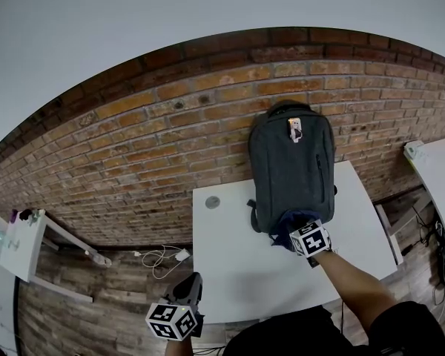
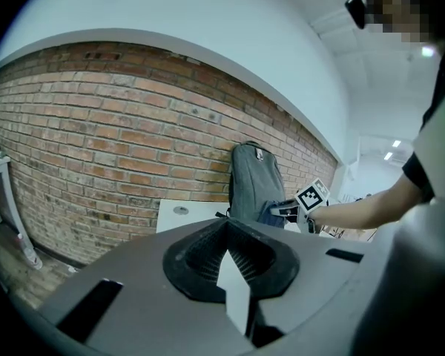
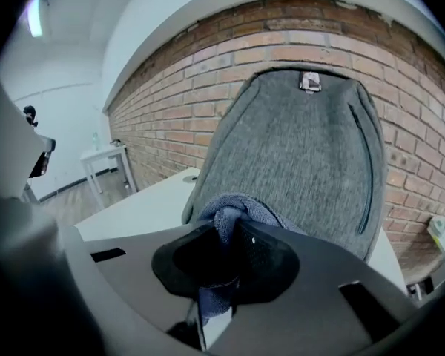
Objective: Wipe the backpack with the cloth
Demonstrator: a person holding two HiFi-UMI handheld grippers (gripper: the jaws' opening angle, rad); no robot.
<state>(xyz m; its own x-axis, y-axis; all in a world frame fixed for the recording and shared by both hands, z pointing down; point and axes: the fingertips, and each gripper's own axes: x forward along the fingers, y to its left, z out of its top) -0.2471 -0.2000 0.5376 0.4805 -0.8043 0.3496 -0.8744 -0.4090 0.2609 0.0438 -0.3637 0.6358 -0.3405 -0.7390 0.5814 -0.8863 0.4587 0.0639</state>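
A dark grey backpack [image 1: 291,169] stands upright on the white table [image 1: 230,265] and leans against the brick wall. My right gripper [image 1: 297,233] is at the bottom of the backpack's front, shut on a blue cloth [image 1: 285,222]. In the right gripper view the cloth [image 3: 233,206] bunches out between the jaws and presses against the grey fabric [image 3: 297,147]. My left gripper [image 1: 187,289] hangs off the table's front left corner, shut with nothing in it. The left gripper view shows the backpack [image 2: 252,180] far ahead.
A small round grey disc [image 1: 212,202] lies on the table left of the backpack. A white side table [image 1: 22,243] stands at far left, with cables [image 1: 163,256] on the wooden floor. Another white table [image 1: 437,169] stands at right.
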